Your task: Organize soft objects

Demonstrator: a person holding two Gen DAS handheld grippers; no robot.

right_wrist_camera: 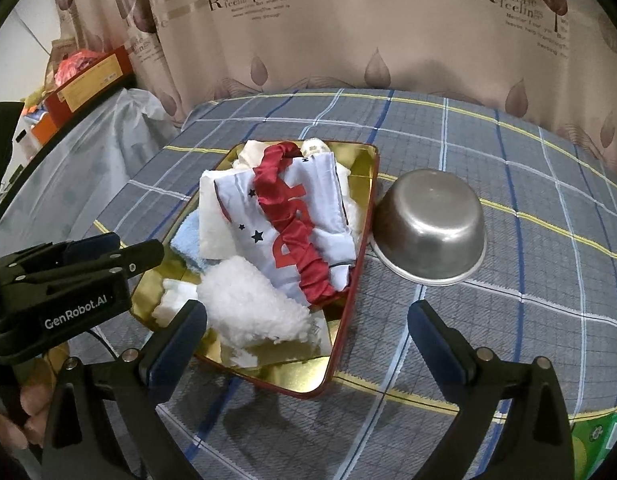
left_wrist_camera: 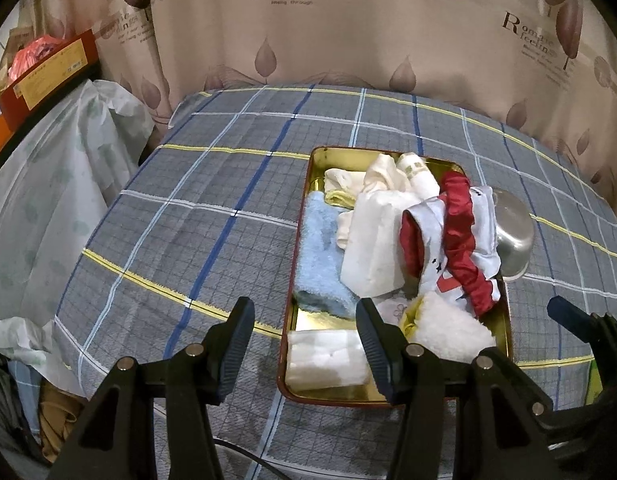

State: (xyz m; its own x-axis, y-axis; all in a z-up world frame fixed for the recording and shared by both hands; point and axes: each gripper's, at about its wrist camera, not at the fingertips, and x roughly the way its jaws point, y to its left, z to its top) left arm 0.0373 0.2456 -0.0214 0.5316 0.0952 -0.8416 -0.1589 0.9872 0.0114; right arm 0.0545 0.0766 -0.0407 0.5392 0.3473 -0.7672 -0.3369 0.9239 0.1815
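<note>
A gold-lined tray [left_wrist_camera: 504, 320] with a red rim holds the heaped soft objects. A blue towel [left_wrist_camera: 320, 256] lies along its left side, white cloths [left_wrist_camera: 374, 248] sit mid-tray, a red-trimmed printed fabric [right_wrist_camera: 292, 224] is draped on top, and a fluffy white piece [right_wrist_camera: 252, 304] lies at the near end.

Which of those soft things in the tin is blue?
The light blue fluffy towel, along the gold tin tray's left side; the others are white, cream or red.

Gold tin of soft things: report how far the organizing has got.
Done: the blue towel, folded white cloths, fluffy white piece and red-trimmed garment already lie in the gold tin. In hand: nothing; the left gripper and right gripper are open. Left: the heap looks loose; the steel bowl sits upside down beside it.
</note>
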